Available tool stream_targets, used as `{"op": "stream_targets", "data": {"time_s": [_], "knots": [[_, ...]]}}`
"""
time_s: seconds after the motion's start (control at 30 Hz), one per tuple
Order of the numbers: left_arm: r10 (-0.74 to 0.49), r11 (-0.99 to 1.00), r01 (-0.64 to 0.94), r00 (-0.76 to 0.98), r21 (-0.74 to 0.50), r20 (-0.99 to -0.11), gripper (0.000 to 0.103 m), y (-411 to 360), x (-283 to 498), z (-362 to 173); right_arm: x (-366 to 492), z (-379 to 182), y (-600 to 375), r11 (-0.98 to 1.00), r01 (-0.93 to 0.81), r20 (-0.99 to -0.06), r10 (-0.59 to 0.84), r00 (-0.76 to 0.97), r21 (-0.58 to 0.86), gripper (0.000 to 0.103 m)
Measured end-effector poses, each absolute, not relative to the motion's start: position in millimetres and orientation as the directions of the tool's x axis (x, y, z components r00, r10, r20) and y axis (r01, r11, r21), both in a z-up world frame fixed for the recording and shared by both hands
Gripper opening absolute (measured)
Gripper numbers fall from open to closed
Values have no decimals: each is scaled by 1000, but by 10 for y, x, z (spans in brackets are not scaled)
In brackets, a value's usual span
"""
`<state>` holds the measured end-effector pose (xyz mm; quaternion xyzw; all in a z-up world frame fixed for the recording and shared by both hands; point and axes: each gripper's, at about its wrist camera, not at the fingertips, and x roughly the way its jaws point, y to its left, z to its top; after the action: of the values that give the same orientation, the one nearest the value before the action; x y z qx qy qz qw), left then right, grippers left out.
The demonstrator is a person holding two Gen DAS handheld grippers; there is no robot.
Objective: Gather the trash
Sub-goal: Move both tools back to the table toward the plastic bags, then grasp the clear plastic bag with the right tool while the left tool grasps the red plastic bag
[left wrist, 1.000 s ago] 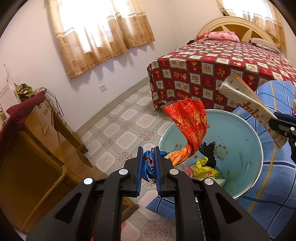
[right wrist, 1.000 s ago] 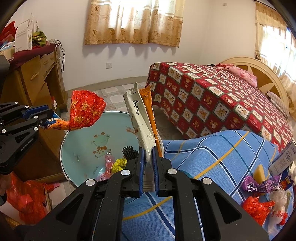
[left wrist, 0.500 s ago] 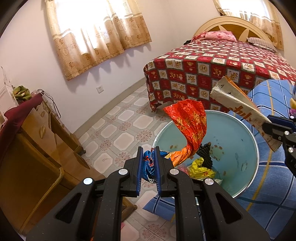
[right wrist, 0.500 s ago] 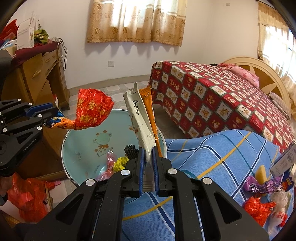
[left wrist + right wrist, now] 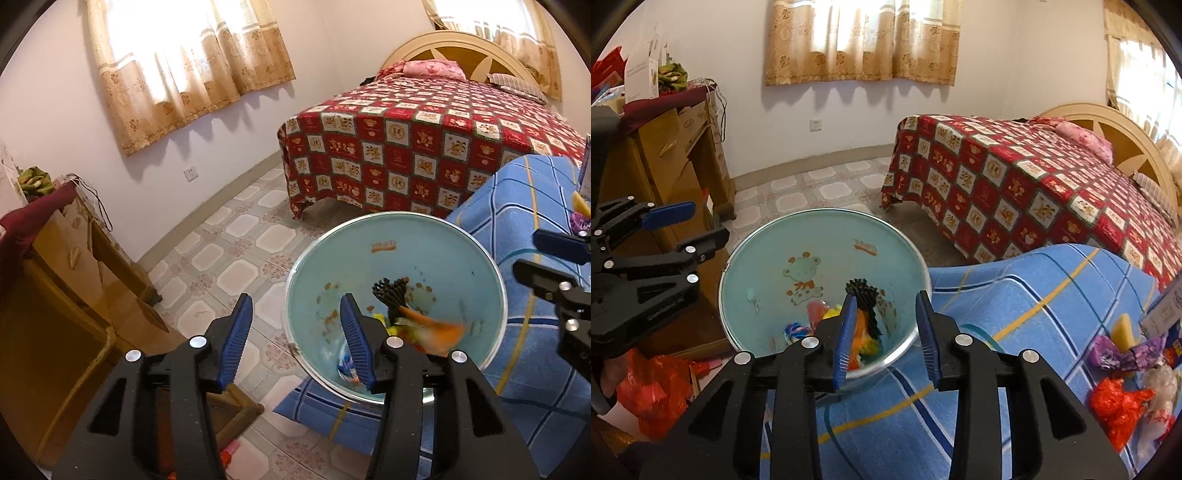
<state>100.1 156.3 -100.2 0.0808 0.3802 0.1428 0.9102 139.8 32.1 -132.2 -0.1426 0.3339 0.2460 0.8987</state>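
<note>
Trash sits in two places: some at the bottom of a round pale-blue basin [image 5: 757, 273], some on the blue plaid blanket [image 5: 1034, 295]. The room is a bedroom with a patterned tile floor [image 5: 236, 236], white walls and tan curtains [image 5: 864, 40] over the window. A bed under a red patchwork cover [image 5: 1015, 177] fills the far side, a pink pillow [image 5: 432, 68] at its cream headboard. A wooden dresser [image 5: 672, 147] stands along the wall, draped on top with dark red cloth. The blanket covers the near surface, and the basin rests at its left edge, over the floor. Inside the basin lie a black ribbed piece [image 5: 862, 291], yellow [image 5: 380, 317], pink [image 5: 816, 308] and blue-striped [image 5: 794, 328] wrappers, and an orange wrapper [image 5: 436, 326] blurred in the left wrist view. Near the blanket's right edge lie a purple wrapper [image 5: 1123, 354], a yellow piece [image 5: 1123, 326], a red crumpled wrapper [image 5: 1115, 398] and a clear plastic one [image 5: 1160, 384]. A red plastic bag [image 5: 653, 387] lies on the floor below the dresser.

The left claw [image 5: 295, 339] has just been opening; its jaws stand apart with nothing between them, beside the basin's left rim. The right claw [image 5: 886, 336] has likewise just been opening; its jaws are parted and hold nothing, poised above the basin's near rim.
</note>
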Motion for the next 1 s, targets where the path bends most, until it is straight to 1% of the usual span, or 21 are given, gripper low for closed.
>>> {"op": "stream_targets", "data": {"time_s": [0.07,0.17,0.3,0.4,0.47,0.53,0.63,0.67,0.73,0.8,0.83,0.87,0.9,0.97,1.0], "knots": [[313,949,-190,668,252,-675,52,1522,998,-1034,1346,-1303,189,852,-515,-664,332,670,-93,35],[292,955,-157,661,253,-691,53,1360,1015,-1118,1221,-1234,-231,897,-434,-647,285,707,-79,36],[240,966,-93,660,240,-711,54,1013,1074,-1181,1033,-1130,-1009,963,-256,-615,151,774,-86,38],[191,974,-37,670,224,-717,56,678,1126,-1179,937,-1072,-1624,991,-89,-597,15,802,-96,46],[176,974,-16,679,224,-713,57,468,1165,-1172,938,-1066,-1976,994,6,-591,-69,804,-108,53],[159,976,-2,684,216,-712,57,325,1206,-1164,1000,-1104,-2284,992,68,-604,-118,788,-106,53],[140,979,9,686,201,-714,58,141,1296,-1134,1141,-1193,-2568,990,103,-632,-141,762,-96,53],[137,980,12,687,200,-713,59,106,1314,-1122,1186,-1234,-2622,990,107,-643,-142,753,-94,56],[128,980,21,689,196,-714,64,18,1355,-1099,1252,-1315,-2681,992,91,-666,-128,735,-90,60],[111,981,37,692,189,-713,64,-78,1376,-1066,1325,-1405,-2734,992,80,-686,-128,716,-101,60],[106,981,43,694,188,-713,64,-113,1378,-1051,1358,-1423,-2740,992,78,-695,-128,708,-104,57],[99,981,50,696,186,-711,64,-154,1381,-1036,1380,-1449,-2752,992,75,-704,-125,700,-101,39],[86,981,63,700,181,-709,64,-225,1376,-1010,1399,-1475,-2758,993,70,-716,-117,688,-95,27],[68,981,80,704,174,-707,65,-302,1361,-980,1378,-1474,-2765,995,63,-719,-103,688,-83,17],[55,981,94,708,172,-704,65,-380,1350,-955,1347,-1463,-2760,995,60,-713,-97,694,-77,16]]}}
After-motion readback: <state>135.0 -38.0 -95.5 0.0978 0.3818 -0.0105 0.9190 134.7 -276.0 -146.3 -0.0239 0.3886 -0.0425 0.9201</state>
